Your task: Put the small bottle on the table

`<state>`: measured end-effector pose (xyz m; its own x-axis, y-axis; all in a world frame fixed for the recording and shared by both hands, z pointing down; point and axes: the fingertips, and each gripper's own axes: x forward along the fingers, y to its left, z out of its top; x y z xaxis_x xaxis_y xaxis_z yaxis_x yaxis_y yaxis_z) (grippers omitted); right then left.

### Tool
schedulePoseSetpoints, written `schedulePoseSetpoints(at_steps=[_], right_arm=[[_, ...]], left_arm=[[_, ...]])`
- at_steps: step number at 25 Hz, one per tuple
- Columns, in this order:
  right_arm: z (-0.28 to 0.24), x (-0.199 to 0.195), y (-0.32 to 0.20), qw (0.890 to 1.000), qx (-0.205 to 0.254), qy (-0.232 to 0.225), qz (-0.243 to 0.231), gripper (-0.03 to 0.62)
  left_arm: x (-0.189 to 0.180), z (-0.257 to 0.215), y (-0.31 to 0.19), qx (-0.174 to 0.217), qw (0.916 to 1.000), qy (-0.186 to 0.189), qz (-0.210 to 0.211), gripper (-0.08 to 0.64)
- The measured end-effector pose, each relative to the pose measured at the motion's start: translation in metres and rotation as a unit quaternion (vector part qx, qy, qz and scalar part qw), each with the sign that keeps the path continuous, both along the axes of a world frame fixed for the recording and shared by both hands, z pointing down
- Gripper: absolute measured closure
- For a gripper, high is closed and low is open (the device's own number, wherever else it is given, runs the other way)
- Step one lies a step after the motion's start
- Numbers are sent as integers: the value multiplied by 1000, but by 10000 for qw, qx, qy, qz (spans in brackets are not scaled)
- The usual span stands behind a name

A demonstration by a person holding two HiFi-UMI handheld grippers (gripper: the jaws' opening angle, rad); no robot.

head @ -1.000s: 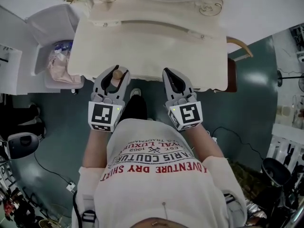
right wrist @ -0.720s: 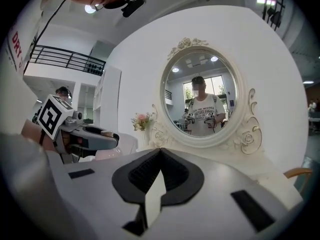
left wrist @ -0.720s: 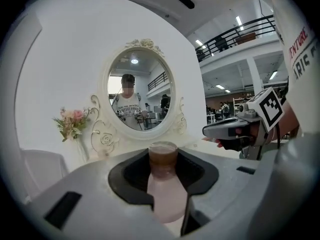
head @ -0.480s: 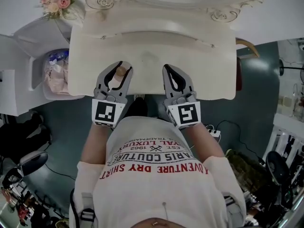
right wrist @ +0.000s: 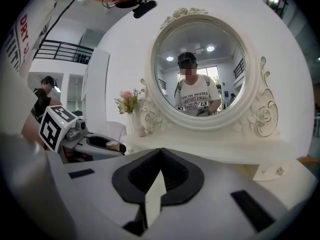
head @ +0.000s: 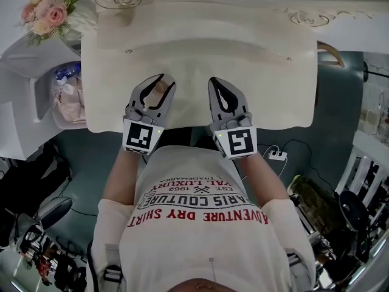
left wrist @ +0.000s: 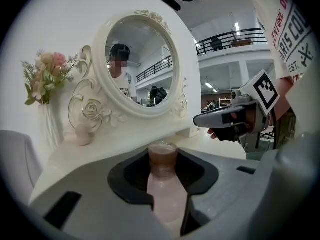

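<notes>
— Progress on the small bottle (left wrist: 164,184): where does it stand?

— It is not set down yet. The left gripper (head: 164,81) pinches it. In the left gripper view both jaws press on the pale pink body, and the brown cap rises clear of them, pointing up.

— Is it over the dressing table (head: 243,53) at least?

— Yes. From the head view the left gripper hangs over the near part of the cream top, a little in from the front edge, with bare surface ahead of it toward the mirror (left wrist: 137,64). I cannot tell whether the bottle's base touches the top, because the jaws hide it.

— And the right gripper (head: 214,83)?

— Its jaws are pressed together at the tips with nothing between them. It is level with the left one, just beside it, over the same strip of table, and takes no part in the hold.

— So what is left?

— I judge the carry nearly done. The bottle has to be lowered until it stands on the top, then the left jaws spread and back away without tipping it.
</notes>
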<state>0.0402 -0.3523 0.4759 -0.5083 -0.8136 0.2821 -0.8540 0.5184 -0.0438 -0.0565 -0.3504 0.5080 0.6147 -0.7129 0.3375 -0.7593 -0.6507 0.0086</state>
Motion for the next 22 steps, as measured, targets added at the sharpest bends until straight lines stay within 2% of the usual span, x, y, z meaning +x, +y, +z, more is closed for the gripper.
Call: schedulePoseSetpoints(at_steps=[9, 13, 18, 22], right_arm=[[34, 8, -21, 9997, -167, 40, 160, 593], [42, 15, -23, 9993, -247, 92, 269, 592], [47, 17, -26, 9989, -289, 118, 354, 592], [48, 14, -24, 9988, -311, 121, 362, 592]], left_arm=[[0, 45, -21, -209, 9996, -112, 117, 426], [-3, 54, -26, -261, 9996, -31, 53, 426], [-2, 54, -32, -167, 9998, 112, 35, 426], [-1, 54, -29, 49, 10000, 48, -13, 426]])
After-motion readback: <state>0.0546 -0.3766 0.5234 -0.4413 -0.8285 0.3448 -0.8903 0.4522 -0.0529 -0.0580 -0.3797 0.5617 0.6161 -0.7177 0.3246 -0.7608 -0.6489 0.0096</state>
